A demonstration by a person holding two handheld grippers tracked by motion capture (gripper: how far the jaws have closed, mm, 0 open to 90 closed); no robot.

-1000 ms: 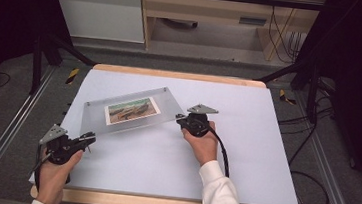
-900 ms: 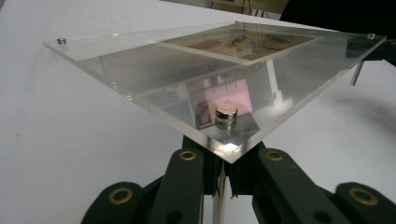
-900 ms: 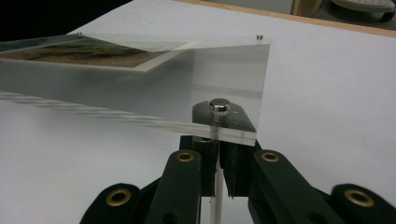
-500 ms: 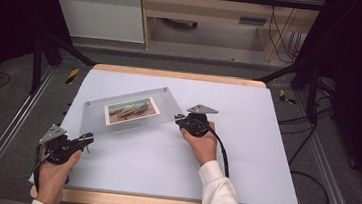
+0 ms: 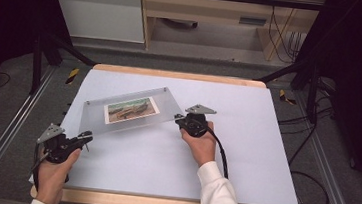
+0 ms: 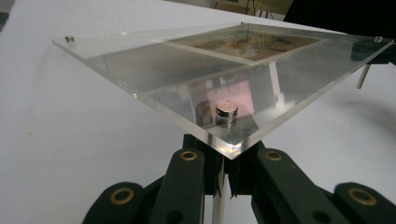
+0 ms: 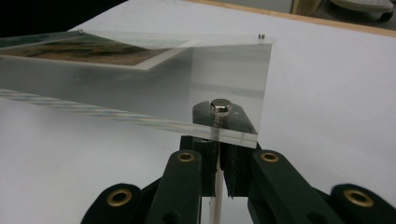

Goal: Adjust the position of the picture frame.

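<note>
Comparing with a second ago: acrylic frame unmoved between the grippers. Left gripper pinched on the corner post just ahead; right gripper jaws just closed further on the opposite post. Lift judged ready.

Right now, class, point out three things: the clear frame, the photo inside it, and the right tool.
clear frame (image 5: 92, 116), high view, bare left part of the pane.
photo (image 5: 132, 110), high view, middle of the print.
right tool (image 5: 181, 120), high view, jaw tips at the frame's corner.
</note>
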